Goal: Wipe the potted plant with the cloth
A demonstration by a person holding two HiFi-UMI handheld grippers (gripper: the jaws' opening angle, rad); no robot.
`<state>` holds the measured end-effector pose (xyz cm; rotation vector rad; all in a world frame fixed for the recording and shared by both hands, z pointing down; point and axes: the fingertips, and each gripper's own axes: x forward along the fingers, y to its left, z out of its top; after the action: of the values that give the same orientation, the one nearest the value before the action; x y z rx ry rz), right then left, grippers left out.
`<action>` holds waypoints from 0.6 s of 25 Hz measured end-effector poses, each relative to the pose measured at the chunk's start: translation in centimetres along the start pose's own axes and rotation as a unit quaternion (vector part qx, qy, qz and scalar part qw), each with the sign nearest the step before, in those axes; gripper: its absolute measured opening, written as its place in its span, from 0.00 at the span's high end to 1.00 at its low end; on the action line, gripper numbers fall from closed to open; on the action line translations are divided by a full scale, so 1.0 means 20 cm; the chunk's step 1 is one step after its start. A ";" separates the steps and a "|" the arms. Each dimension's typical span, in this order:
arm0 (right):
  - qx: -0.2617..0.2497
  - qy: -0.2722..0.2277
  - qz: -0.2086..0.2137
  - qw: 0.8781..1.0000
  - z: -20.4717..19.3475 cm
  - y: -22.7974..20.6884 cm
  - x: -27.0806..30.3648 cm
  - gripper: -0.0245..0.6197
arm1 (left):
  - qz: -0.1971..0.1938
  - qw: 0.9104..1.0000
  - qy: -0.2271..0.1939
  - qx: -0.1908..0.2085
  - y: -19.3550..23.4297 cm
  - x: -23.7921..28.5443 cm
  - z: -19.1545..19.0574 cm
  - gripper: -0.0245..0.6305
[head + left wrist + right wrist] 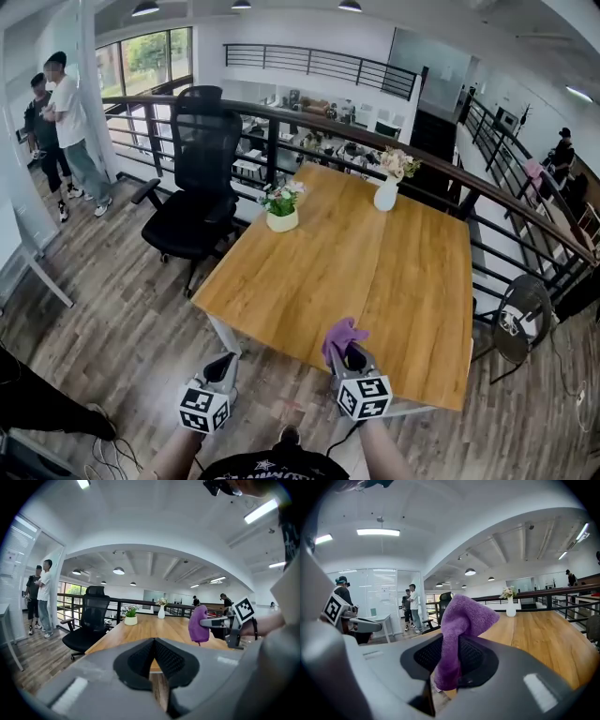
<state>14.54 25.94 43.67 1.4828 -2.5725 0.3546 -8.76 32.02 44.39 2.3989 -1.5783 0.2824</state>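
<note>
A small potted plant (282, 207) with green leaves and pale flowers in a cream pot stands near the far left edge of the wooden table (375, 272); the left gripper view shows the plant (131, 615) far ahead. My right gripper (346, 351) hovers at the table's near edge, shut on a purple cloth (341, 336) that bunches up above the jaws; the cloth (461, 630) fills the middle of the right gripper view. My left gripper (219, 367) is shut and empty, just off the table's near left corner, over the floor.
A white vase of flowers (387, 191) stands at the table's far end. A black office chair (197, 187) sits left of the table. A dark railing (525, 211) runs behind and to the right. Two people (58, 131) stand at far left.
</note>
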 end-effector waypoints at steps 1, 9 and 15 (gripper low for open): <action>-0.001 -0.001 0.005 1.000 0.02 -0.03 0.04 0.82 | 0.004 1.000 -0.002 0.000 0.01 0.04 0.02 0.96; 0.002 0.000 0.031 1.000 0.04 -0.22 0.26 0.82 | 0.027 0.999 -0.011 -0.012 0.02 0.30 0.08 0.96; 0.015 0.016 0.027 0.999 -0.01 -0.31 0.34 0.82 | 0.023 1.000 0.004 -0.012 0.05 0.40 0.07 0.96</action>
<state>16.46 17.42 46.37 1.4093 -2.5976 0.4228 -6.58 24.19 45.50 2.3423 -1.6261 0.2790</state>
